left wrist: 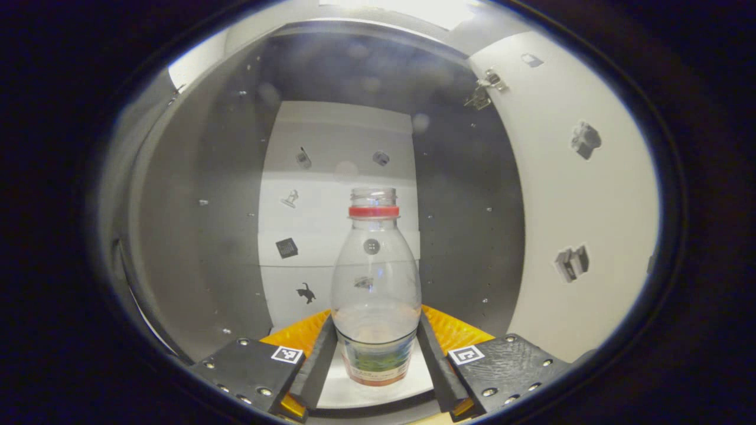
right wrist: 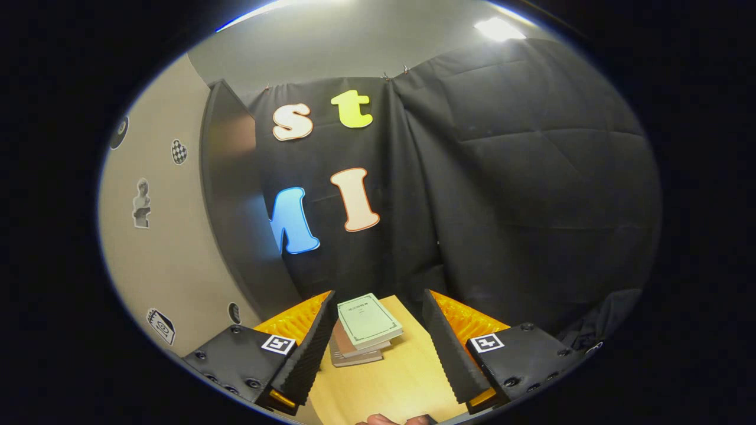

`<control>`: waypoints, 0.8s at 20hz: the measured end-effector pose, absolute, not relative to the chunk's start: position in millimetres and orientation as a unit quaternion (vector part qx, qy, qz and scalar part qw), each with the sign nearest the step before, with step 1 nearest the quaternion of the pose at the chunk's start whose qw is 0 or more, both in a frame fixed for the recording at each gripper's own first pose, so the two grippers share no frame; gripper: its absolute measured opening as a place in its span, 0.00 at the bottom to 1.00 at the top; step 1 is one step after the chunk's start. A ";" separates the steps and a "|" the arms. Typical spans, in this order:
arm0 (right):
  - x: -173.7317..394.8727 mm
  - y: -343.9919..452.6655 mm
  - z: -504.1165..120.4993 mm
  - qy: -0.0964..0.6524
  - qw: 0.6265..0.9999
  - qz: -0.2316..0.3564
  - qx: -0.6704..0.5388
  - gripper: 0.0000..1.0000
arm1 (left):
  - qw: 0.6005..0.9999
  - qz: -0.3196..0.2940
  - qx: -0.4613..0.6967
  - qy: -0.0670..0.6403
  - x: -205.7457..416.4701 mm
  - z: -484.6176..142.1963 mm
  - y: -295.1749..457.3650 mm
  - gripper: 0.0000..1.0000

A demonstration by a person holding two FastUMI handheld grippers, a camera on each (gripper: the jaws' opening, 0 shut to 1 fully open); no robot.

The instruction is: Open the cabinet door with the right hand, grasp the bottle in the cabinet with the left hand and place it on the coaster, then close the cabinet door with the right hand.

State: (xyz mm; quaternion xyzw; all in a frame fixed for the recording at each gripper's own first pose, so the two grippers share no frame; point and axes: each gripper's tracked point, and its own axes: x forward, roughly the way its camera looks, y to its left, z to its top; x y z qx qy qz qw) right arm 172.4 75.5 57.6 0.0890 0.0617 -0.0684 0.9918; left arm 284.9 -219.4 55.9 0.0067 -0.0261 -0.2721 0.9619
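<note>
Between the left gripper's [left wrist: 375, 354] two fingers stands the bottle [left wrist: 375, 295], upright on the cabinet [left wrist: 177, 236] floor, its long axis running straight up and its open neck with the red ring well above the jaws. The fingers flank its lower body at the label, one on each side, and sit right against the plastic; whether both are pressing or only brushing it is hard to judge from this angle, so I cannot tell if the grip is made. The bottle is dead centre in the gap, not offset to either side, so the coming move turns on closing squarely at that height and then drawing the bottle back out toward the camera without tipping it.

Beyond the bottle is the cabinet's pale back panel, with dark side walls left and right of the jaws. To the right of the jaws the cabinet door [left wrist: 579, 195] hangs swung wide on its hinge, leaving the way out clear.

The right gripper [right wrist: 378, 342] is farther from the bottle, facing the booth wall with its jaws spread apart and nothing between them. Ahead of those jaws a small stack of books [right wrist: 363, 327] lies on the wooden table [right wrist: 396, 378], and the door's edge stands to their left.
</note>
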 end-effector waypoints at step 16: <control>159.4 89.2 63.3 0.056 0.995 -0.037 0.080 0.86 | 0.986 -0.162 0.033 0.011 151.5 -10.6 -22.5 0.72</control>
